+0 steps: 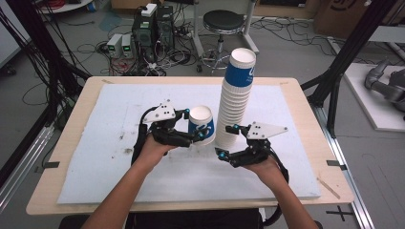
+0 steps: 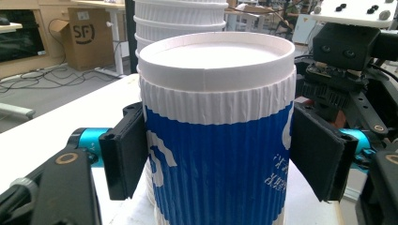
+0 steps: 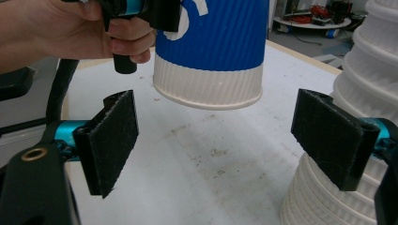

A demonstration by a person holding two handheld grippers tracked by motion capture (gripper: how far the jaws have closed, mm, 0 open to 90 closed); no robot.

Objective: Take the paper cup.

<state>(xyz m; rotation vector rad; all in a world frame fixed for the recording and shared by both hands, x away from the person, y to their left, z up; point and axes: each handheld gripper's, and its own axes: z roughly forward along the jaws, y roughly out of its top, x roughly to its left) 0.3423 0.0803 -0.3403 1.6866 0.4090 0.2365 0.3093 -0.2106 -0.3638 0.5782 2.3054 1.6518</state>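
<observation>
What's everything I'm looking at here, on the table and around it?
cup: one, blue and white, upside down, held off the mat by the left gripper
cup stack: one tall leaning stack, white with a blue top cup, mid-mat
mat: one, white, stained, covering the table
table: one, light wood
stool: one, black seat, on the floor behind the table
computer boxes: a few, dark, on the floor among cables
cardboard box: one, brown, by the wall
left gripper: one, black, shut on the cup
right gripper: one, black, open, beside the stack's base
forearms: two, coming in from the bottom
</observation>
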